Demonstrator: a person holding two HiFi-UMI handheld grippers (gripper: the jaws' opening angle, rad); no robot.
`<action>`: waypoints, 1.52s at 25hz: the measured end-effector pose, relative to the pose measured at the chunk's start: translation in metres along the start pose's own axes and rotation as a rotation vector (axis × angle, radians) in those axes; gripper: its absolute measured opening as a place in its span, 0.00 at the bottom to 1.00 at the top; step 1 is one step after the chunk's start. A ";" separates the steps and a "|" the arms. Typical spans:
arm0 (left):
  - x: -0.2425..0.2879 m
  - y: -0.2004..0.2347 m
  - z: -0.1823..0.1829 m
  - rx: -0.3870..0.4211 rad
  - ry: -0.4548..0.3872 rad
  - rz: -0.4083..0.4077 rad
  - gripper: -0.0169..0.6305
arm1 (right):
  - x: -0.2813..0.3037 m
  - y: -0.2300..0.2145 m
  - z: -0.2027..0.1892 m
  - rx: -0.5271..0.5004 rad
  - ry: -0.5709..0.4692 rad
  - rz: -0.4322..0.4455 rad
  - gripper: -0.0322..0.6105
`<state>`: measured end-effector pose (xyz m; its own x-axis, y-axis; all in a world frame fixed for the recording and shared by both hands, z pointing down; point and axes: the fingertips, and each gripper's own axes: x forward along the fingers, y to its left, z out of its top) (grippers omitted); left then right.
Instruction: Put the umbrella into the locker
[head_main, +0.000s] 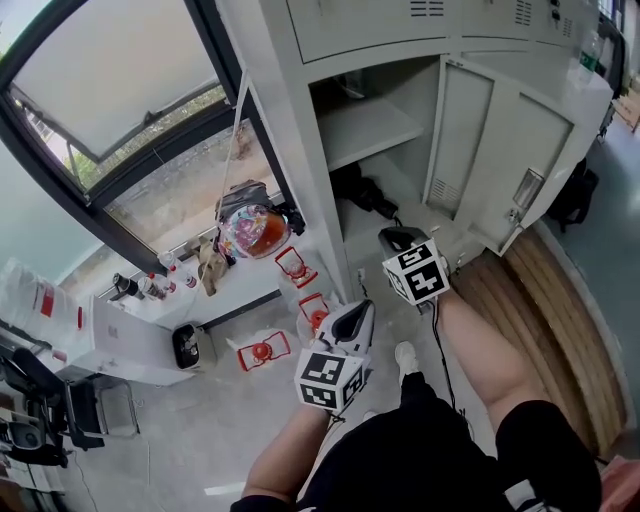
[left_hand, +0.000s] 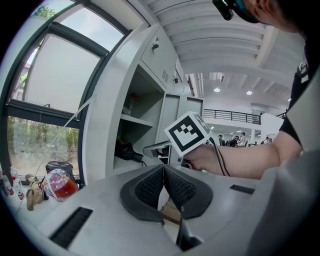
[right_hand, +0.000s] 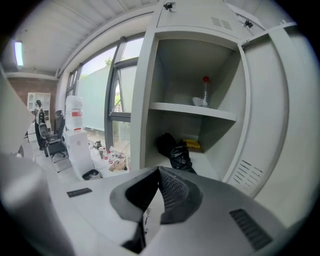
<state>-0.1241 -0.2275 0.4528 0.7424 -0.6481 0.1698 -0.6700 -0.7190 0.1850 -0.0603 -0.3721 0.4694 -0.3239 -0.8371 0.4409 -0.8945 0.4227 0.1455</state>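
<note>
Likely soft, light umbrella (right_hand: 176, 151) at twelve o'clock in locker (right_hand: 144, 100); grab its middle. Left gripper (left_hand: 163, 169), right gripper (right_hand: 159, 171) pinched shut, empty.

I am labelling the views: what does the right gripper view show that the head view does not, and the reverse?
Only the right gripper view: a yellow item beside the black bundle, and the ceiling lamp. Only the head view: the left gripper and the person's legs. Both: the open locker with that bundle on its lower level.
</note>
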 end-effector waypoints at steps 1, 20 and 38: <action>-0.003 -0.003 -0.001 0.000 0.000 -0.005 0.05 | -0.006 0.004 -0.002 0.006 -0.003 0.001 0.13; -0.027 -0.046 0.005 0.042 -0.042 0.065 0.05 | -0.112 0.050 -0.014 0.100 -0.115 0.118 0.13; -0.006 -0.126 -0.023 -0.034 -0.019 0.166 0.05 | -0.203 0.029 -0.076 0.131 -0.115 0.252 0.13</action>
<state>-0.0440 -0.1270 0.4502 0.6210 -0.7623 0.1827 -0.7830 -0.5926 0.1888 0.0033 -0.1633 0.4517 -0.5669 -0.7482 0.3446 -0.8110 0.5802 -0.0745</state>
